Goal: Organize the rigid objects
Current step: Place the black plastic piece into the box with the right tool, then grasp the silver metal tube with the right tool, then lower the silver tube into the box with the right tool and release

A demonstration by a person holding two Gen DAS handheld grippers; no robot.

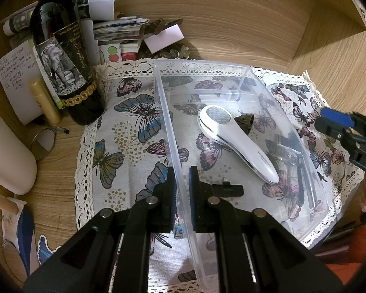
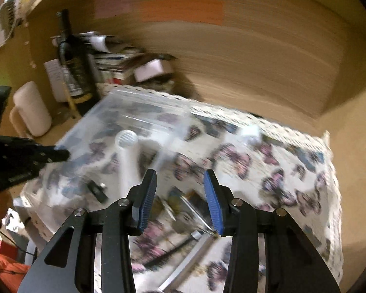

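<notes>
A clear plastic bin stands on a butterfly-print cloth. In it lie a white handheld device, a small black cone-shaped piece and a small black clip-like part. My left gripper is shut on the bin's left wall. My right gripper is open and empty, above the bin's near right edge; it also shows at the right of the left wrist view. The right wrist view is blurred; the bin and white device show in it.
A dark wine bottle stands left of the cloth, with a yellow tube, papers, a small round mirror and a white cylinder. Stacked booklets lie behind. Wooden walls enclose the back and right.
</notes>
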